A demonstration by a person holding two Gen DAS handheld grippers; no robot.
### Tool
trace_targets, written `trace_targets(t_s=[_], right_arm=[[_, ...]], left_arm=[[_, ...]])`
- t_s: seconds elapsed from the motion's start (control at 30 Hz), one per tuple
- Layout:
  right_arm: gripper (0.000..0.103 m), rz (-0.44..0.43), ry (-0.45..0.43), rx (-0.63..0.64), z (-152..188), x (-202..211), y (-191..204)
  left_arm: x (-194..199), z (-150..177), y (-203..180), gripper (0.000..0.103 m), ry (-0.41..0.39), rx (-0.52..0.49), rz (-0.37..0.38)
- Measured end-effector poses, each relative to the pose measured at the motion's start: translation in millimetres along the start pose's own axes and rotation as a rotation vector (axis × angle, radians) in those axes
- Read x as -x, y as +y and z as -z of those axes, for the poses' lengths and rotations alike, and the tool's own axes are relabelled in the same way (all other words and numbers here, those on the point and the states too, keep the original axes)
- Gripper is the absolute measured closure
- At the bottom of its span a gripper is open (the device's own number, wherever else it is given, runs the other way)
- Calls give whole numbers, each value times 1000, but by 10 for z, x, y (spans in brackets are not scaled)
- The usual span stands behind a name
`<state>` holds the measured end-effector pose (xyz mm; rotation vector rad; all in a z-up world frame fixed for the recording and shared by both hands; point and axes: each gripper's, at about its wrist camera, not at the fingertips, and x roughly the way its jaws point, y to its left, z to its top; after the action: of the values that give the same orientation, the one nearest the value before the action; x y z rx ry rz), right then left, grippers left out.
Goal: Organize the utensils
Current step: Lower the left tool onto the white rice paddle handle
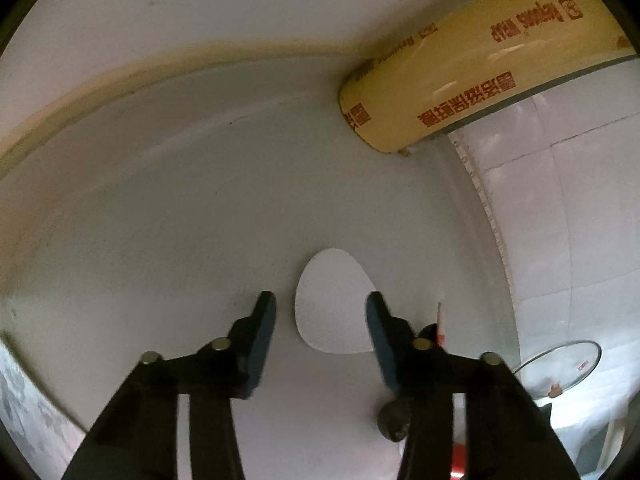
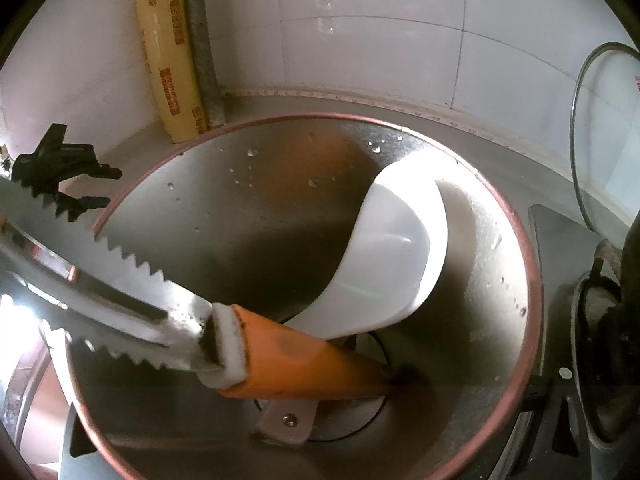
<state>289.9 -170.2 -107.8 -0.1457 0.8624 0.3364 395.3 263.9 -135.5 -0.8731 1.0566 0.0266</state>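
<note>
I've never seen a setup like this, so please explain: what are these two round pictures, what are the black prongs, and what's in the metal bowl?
No robot: a person holds a two-finger gripper in each hand, each with a wide-angle camera looking along its fingers. The left camera shows the left gripper, open and empty, framing a white oval thing on a grey counter, a yellow pipe in the corner. The right camera looks into a metal bowl holding a white scoop and an orange-handled serrated tool. The right gripper itself is out of view.
</note>
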Motion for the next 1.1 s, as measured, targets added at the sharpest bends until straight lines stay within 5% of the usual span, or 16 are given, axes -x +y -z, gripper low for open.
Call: trace_targets(t_s=[0.33,0.57,1.1], right_arm=[[0,27,7,4,-42,-29,77],[0,33,10,3,-48,-38,91],[0,38,15,8,-29,-31,76]], left_arm=[[-65,-133,84,72,22,-29,71],[-94,-65,247,97,37,14,142],[-98,284,390,101,19,132,323]])
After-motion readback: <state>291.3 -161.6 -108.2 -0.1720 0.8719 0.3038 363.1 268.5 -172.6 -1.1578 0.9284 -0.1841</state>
